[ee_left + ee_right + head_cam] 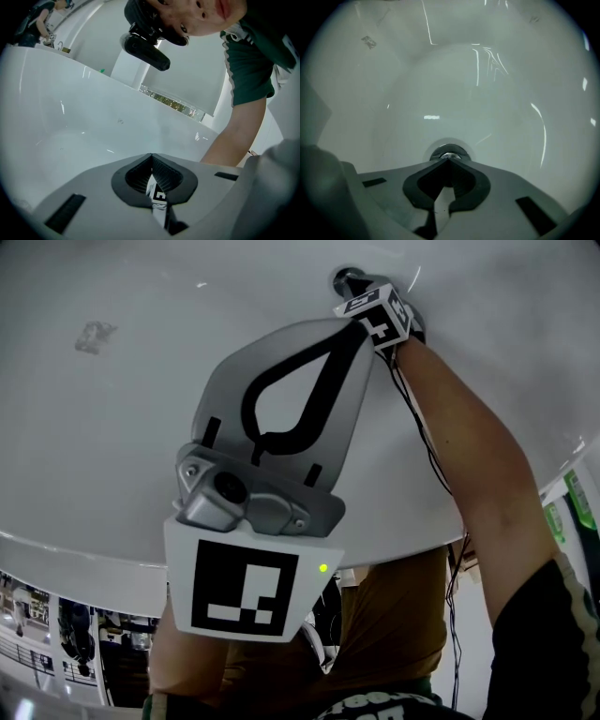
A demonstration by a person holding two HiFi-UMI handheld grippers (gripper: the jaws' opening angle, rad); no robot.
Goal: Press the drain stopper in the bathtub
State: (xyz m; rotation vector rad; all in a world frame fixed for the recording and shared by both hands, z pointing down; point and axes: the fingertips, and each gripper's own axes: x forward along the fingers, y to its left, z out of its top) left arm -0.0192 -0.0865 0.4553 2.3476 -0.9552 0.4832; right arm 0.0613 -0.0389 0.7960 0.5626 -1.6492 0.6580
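The chrome round drain stopper (448,152) sits in the white bathtub's floor (454,93). My right gripper (448,159) points straight down at it, jaws shut with nothing between them, and the tips meet right at the stopper's near edge. In the head view the stopper (343,279) shows at the top, just beyond the right gripper (354,287) and its marker cube (377,311). My left gripper (359,327) fills the middle of that view, held above the tub. Its jaws are shut and empty; in its own view the left gripper (151,155) faces the tub's far wall.
The white tub rim (84,563) curves across the lower left of the head view. A black cable (424,442) runs along the person's right arm (478,474). A faint mark (94,336) shows on the tub wall. A person's arm (234,140) reaches in at the right.
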